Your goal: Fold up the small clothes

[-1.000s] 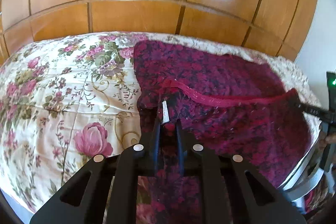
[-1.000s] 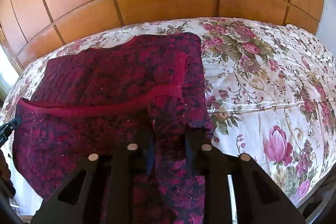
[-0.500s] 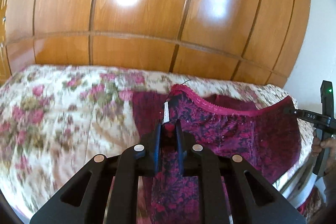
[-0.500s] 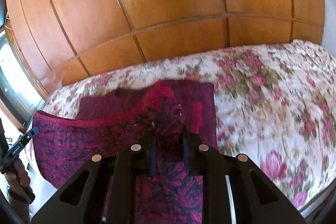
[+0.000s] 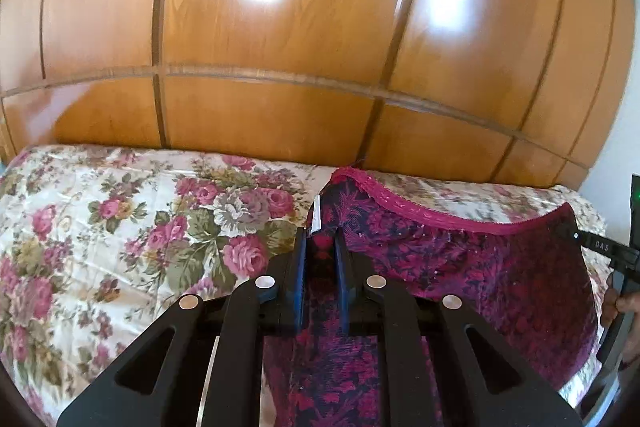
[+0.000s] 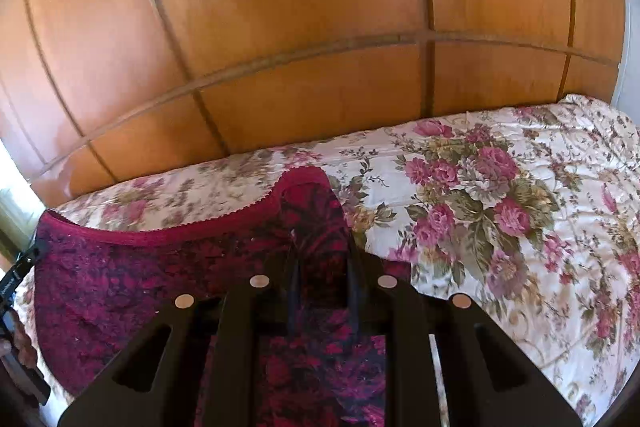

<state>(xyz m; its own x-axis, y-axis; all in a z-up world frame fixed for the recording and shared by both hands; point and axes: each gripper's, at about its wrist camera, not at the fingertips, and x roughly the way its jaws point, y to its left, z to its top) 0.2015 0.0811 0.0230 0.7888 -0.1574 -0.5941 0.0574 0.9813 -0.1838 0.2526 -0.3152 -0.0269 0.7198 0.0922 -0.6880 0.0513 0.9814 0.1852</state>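
Both tools are clenched on the waistband corners of the crimson patterned garment (image 5: 460,259): the left tool (image 5: 320,247) and right tool (image 6: 320,255) have lifted it off the floral bed (image 5: 120,227), where it lay flat a second ago, stretching it ready for folding

A cream bedspread (image 5: 120,227) printed with pink roses and green leaves covers the bed, and glossy orange-brown wooden wardrobe panels (image 6: 300,27) rise right behind it.
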